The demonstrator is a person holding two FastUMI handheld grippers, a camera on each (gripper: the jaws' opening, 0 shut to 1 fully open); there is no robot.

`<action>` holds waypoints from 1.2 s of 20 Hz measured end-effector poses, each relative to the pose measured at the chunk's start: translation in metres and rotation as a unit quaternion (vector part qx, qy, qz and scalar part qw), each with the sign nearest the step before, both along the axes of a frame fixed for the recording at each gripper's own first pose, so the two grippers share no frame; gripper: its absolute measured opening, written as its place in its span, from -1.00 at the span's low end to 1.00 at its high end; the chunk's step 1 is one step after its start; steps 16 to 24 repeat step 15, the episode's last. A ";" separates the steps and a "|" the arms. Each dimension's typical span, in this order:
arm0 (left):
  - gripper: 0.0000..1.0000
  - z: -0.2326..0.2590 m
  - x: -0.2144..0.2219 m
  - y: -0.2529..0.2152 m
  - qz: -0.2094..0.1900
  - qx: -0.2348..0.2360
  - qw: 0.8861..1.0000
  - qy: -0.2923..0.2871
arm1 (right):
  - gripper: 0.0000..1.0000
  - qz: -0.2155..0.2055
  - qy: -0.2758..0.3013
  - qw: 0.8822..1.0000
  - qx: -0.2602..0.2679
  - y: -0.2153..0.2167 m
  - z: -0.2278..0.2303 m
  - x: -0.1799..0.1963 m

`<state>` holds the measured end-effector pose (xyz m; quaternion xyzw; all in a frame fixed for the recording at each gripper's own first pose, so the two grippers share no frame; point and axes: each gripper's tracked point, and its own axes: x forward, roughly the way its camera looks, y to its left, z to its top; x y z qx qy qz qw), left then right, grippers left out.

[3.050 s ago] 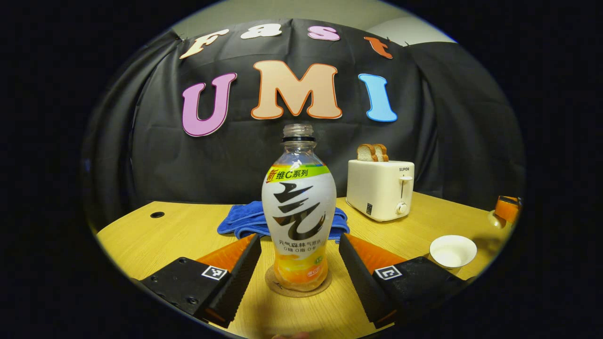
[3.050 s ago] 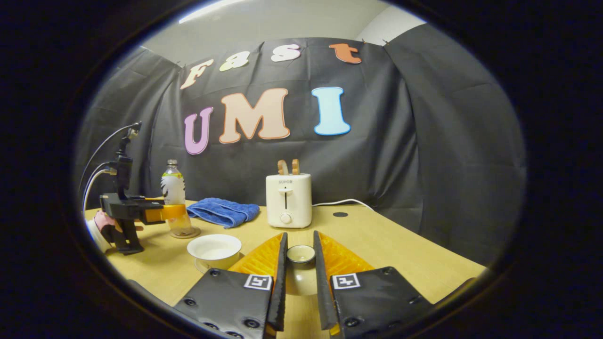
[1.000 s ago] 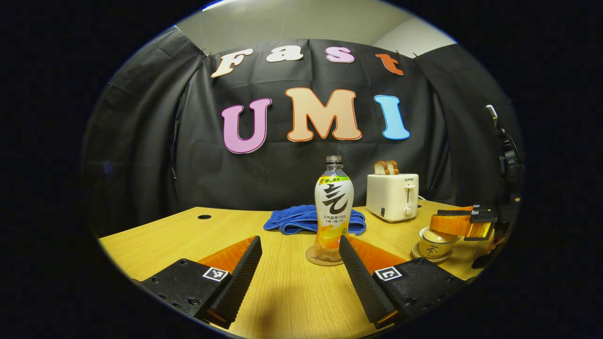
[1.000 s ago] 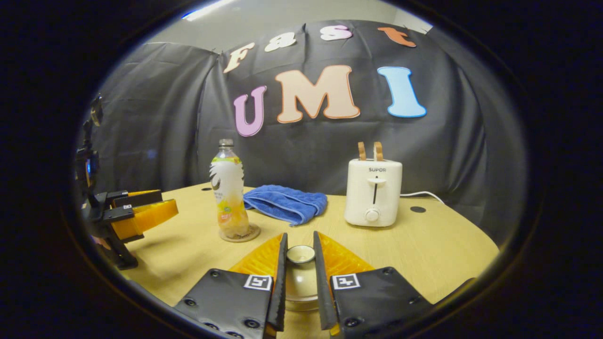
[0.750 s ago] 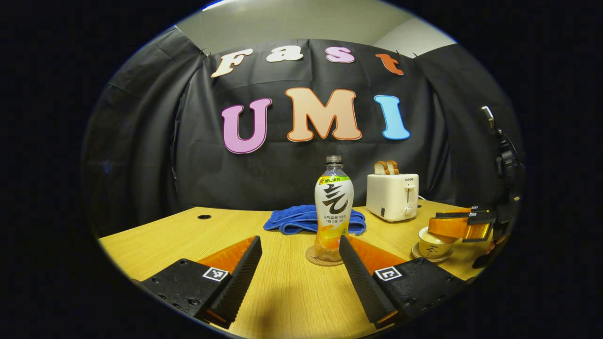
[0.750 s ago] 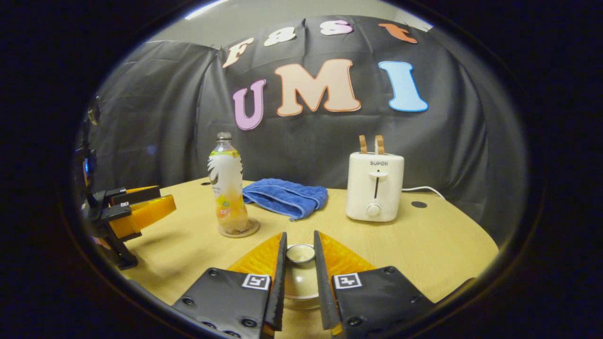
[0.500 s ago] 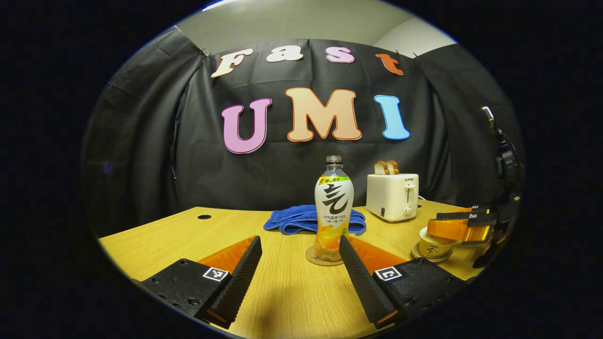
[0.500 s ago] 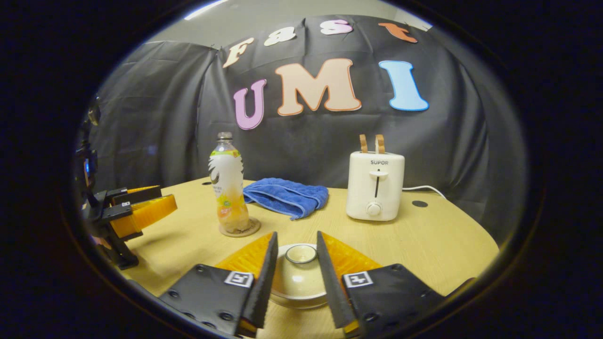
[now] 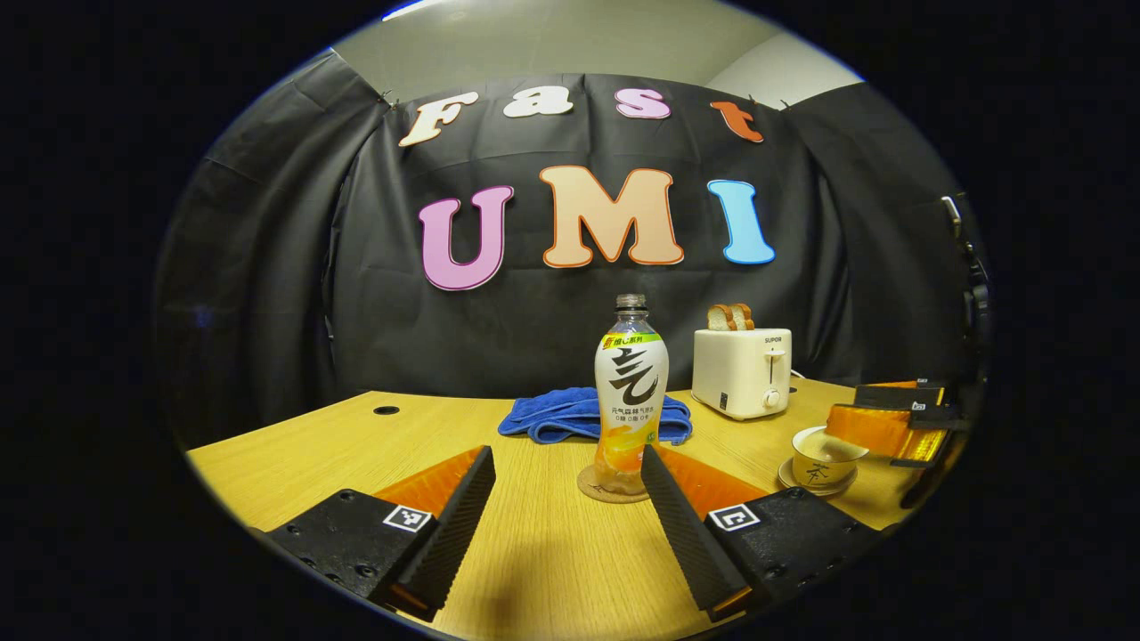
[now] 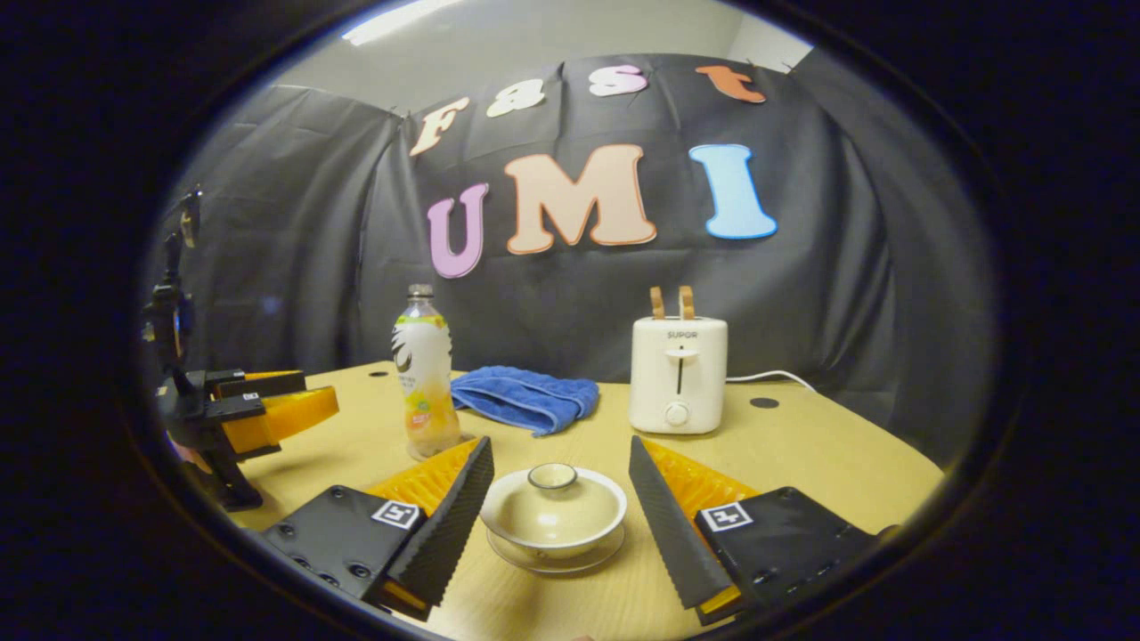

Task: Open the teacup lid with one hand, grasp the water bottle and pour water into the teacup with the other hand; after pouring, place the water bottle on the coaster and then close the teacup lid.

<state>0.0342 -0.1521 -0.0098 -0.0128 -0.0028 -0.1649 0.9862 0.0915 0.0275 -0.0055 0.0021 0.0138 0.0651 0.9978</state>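
**Lid on, bottle parked, both tongs wide**

Right tongs point(image 10: 559, 525) stand apart, one finger either side of the teacup point(image 10: 554, 516), touching nothing. The lid point(image 10: 552, 499) sits on the cup, knob up, cup on its saucer on the table point(image 10: 802, 463). Left tongs point(image 9: 565, 521) are spread wide too, empty, well back from the water bottle point(image 9: 631, 392), which stands upright on its coaster point(image 9: 613, 488), just in front of the blue towel point(image 9: 570, 417). The toaster point(image 9: 741, 372) sits off to the side.

Handling, as I read it: that lid looks like glazed ceramic, so hard, smooth, slippery and easy to chip. The small knob on top is the place to pinch, squarely, or it skids. The bottle is thin plastic and seems to have no cap; squeeze it at the waist of the label, gently, or it buckles and spills.

Hard to make out: the water level inside the cup is covered by the lid. In the right gripper view the near finger cuts off the foot of the bottle and the coaster under it. How much liquid the bottle holds is masked by its label.
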 end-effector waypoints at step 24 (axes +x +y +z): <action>0.93 -0.001 -0.019 0.025 0.043 0.001 0.999 0.000 | 1.00 -0.078 -0.017 0.997 -0.002 -0.041 0.006 -0.044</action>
